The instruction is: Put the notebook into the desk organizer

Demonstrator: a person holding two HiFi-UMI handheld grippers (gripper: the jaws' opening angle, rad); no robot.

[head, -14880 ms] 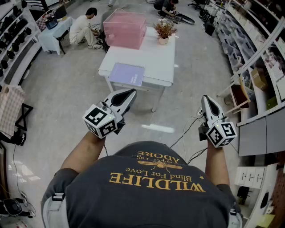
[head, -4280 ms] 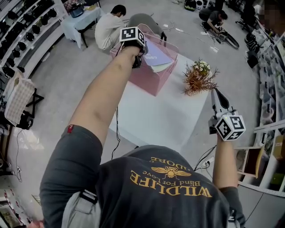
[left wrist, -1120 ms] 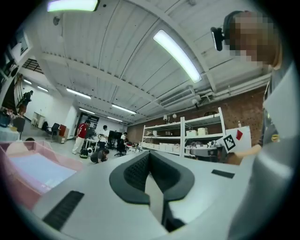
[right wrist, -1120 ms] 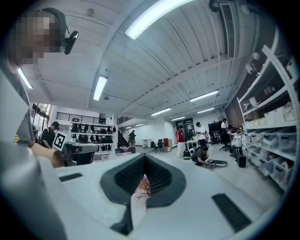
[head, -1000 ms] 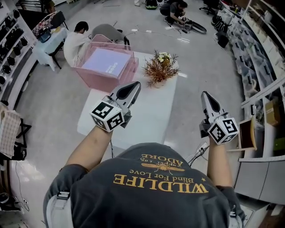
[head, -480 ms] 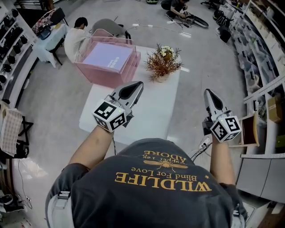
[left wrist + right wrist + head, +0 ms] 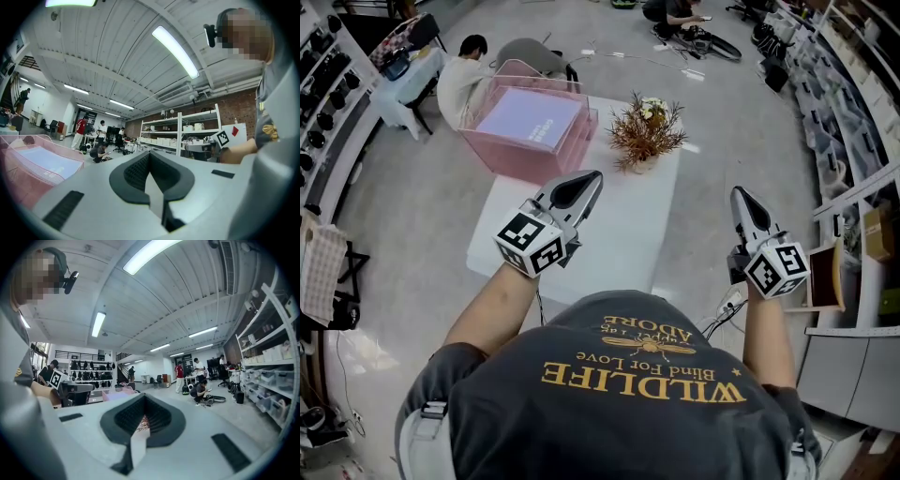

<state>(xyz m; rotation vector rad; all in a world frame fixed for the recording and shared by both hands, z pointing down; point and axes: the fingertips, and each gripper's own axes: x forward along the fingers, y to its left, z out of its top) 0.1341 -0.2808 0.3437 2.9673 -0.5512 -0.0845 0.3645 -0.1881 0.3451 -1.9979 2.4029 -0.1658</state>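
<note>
The lilac notebook [image 7: 530, 119] lies flat inside the pink mesh desk organizer [image 7: 502, 155] at the far left corner of the white table [image 7: 609, 234]. My left gripper [image 7: 589, 178] hovers over the table's near part, well short of the organizer, jaws shut with nothing in them. My right gripper [image 7: 739, 194] is held off the table's right side, also shut and empty. The left gripper view shows the left gripper [image 7: 150, 154] with its jaws together, and the organizer [image 7: 28, 173] with the notebook [image 7: 44, 161] low at the left. In the right gripper view the right gripper [image 7: 143, 399] points level, jaws meeting.
A dried-flower arrangement in a small pot [image 7: 645, 131] stands at the table's far right. A person [image 7: 464, 80] sits on the floor behind the organizer. Shelving [image 7: 853, 141] runs along the right, and cables [image 7: 727, 305] trail on the floor under my right hand.
The notebook went from the table's front edge into the organizer, carried by my left gripper, which has come back near my body. Over the last second both grippers have hardly moved.
</note>
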